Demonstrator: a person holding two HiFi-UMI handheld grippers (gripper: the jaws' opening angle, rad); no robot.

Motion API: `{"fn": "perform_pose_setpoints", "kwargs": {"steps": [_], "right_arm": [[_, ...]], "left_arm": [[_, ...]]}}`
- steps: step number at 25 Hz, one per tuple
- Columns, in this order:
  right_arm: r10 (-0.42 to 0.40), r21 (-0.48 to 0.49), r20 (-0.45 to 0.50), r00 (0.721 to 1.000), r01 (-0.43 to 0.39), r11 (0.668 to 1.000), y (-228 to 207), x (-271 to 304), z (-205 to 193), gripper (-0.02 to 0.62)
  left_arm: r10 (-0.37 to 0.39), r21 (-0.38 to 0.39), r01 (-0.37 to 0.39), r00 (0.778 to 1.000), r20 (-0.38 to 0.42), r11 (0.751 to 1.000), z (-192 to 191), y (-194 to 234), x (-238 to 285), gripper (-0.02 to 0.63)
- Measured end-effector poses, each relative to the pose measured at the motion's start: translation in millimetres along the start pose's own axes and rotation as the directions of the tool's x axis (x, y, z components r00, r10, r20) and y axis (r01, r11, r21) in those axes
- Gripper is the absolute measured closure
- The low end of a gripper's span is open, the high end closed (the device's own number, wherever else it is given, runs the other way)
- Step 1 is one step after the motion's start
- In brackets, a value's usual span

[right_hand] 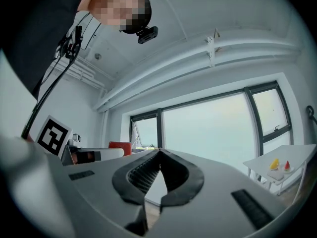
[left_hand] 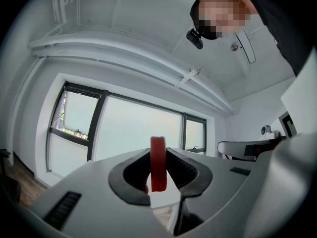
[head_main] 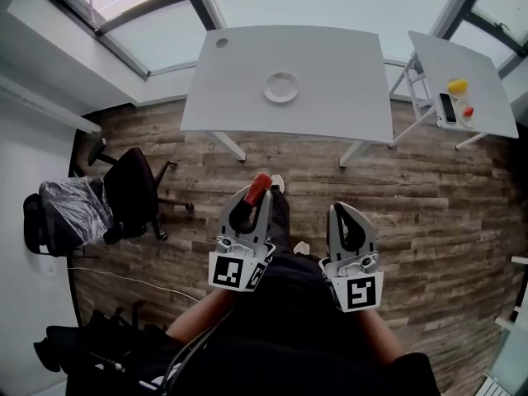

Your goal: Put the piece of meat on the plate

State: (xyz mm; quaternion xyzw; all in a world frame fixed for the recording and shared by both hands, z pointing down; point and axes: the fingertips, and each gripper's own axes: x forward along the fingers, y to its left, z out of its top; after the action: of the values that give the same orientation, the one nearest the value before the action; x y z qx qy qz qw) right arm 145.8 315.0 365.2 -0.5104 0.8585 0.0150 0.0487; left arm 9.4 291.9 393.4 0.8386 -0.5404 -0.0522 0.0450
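A red piece of meat (head_main: 259,183) sticks out of my left gripper (head_main: 257,195), which is shut on it and held level above the wooden floor, short of the table. In the left gripper view the meat (left_hand: 158,168) stands on edge, clamped between the dark pads (left_hand: 184,168). The round white plate (head_main: 281,87) lies on the white table (head_main: 346,64) ahead, with nothing on it. My right gripper (head_main: 343,208) hangs beside the left one, jaws together and holding nothing; its tips (right_hand: 159,153) meet in the right gripper view, where the meat (right_hand: 119,146) shows at the left.
A small white side table (head_main: 487,85) at the right carries a yellow item (head_main: 457,85), a red item (head_main: 468,111) and a black phone (head_main: 447,107). A black office chair (head_main: 128,190) stands at the left. Large windows run behind the table.
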Motion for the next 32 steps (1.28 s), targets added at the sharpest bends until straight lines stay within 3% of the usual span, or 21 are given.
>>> {"fn": "perform_pose_setpoints", "kwargs": {"steps": [11,21,32], "right_arm": [[-0.077,0.01,-0.019,0.997,0.077,0.997,-36.3,100.9,-12.0,0.591],[0.011,-0.008,-0.099,0.995,-0.012,1.0,-18.3,219.5,-26.7,0.591],[-0.015,-0.039,-0.09,0.996,0.012,0.999,-13.6,322.5,-31.7,0.591]], "left_arm": [[-0.078,-0.008,0.078,0.997,-0.012,0.997,-2.6,52.4,98.4,0.511],[-0.048,-0.038,0.047,0.999,-0.004,0.998,8.9,136.1,152.9,0.509],[-0.04,-0.023,0.039,0.999,-0.02,0.999,16.4,213.5,198.4,0.509]]}}
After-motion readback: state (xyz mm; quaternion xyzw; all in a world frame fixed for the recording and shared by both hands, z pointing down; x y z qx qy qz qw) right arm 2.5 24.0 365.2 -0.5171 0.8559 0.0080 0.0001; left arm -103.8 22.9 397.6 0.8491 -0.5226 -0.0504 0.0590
